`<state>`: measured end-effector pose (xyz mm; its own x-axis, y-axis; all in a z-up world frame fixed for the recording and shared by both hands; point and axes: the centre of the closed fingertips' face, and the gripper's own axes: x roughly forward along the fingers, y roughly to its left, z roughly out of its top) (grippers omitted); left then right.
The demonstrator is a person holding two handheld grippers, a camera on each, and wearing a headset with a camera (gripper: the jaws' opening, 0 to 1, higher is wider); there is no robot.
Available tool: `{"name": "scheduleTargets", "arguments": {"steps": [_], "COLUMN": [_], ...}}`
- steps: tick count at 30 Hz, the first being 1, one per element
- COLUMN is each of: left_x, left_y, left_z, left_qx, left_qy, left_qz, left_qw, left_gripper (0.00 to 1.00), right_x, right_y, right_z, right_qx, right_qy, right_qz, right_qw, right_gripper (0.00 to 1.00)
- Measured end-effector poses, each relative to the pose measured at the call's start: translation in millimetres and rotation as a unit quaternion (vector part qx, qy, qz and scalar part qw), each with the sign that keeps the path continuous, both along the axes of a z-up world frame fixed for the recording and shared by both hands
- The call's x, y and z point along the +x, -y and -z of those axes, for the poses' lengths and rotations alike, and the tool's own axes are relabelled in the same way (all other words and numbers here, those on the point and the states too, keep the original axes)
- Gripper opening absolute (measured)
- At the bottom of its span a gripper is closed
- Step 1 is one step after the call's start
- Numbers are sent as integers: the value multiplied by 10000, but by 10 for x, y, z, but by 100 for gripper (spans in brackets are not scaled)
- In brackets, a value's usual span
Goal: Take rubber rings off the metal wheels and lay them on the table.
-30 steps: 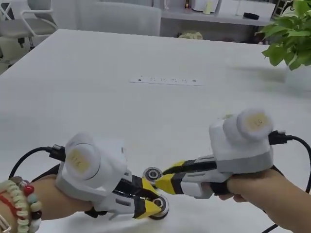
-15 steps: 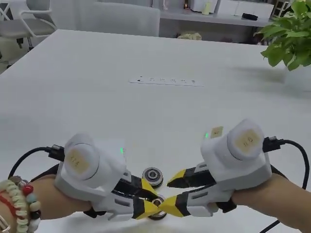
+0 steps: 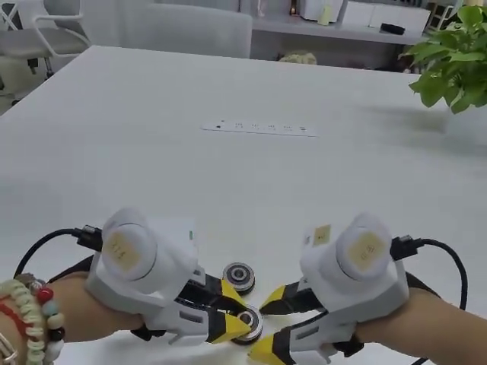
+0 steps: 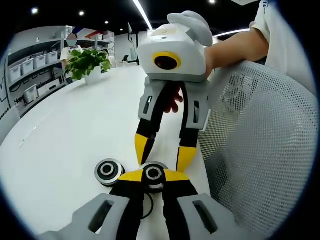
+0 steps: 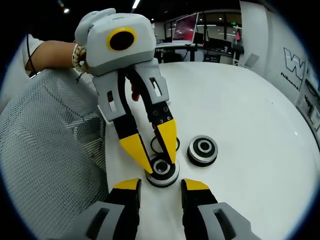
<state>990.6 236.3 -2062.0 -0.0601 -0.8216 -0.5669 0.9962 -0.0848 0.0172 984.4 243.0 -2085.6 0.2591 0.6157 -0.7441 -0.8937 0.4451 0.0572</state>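
With your left gripper (image 3: 237, 312) pinching the metal wheel (image 5: 162, 170) just beside the second wheel (image 5: 202, 150), bring your spread right gripper (image 5: 161, 186), now near it, over the rim and catch only the rubber ring (image 5: 175, 176).

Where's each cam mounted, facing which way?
Head view: headset, looking forward and down at the table; left hand holds the left claw, right hand the right claw.
Left gripper view: on the left claw, looking along its jaws, shut on a wheel, at the right claw; a forearm shows.
Right gripper view: on the open right claw, facing the left claw; a beaded wrist shows.
Gripper views share that wheel and a second wheel.
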Motion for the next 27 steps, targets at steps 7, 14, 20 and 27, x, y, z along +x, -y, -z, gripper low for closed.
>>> {"name": "scheduleTargets", "arguments": {"steps": [7, 14, 20, 27], "left_x": [3, 6, 7, 12], "left_y": [0, 1, 0, -3], "left_z": [3, 5, 6, 6], "left_qx": [-13, -25, -32, -42], "left_qy": [-9, -26, -34, -43], "left_qz": [-9, -25, -33, -67], "left_qw": [10000, 10000, 10000, 10000], "left_gripper": [8, 8, 8, 8], "right_x": [37, 12, 3, 12], "right_y": [-32, -10, 23, 96], "right_z": [-49, -38, -35, -20], "right_qx": [233, 91, 29, -73], "right_qy": [-15, 89, 78, 16], "right_qz": [113, -104, -161, -63], "right_qw": [9997, 9999, 9998, 10000], "right_gripper": [24, 21, 18, 2]}}
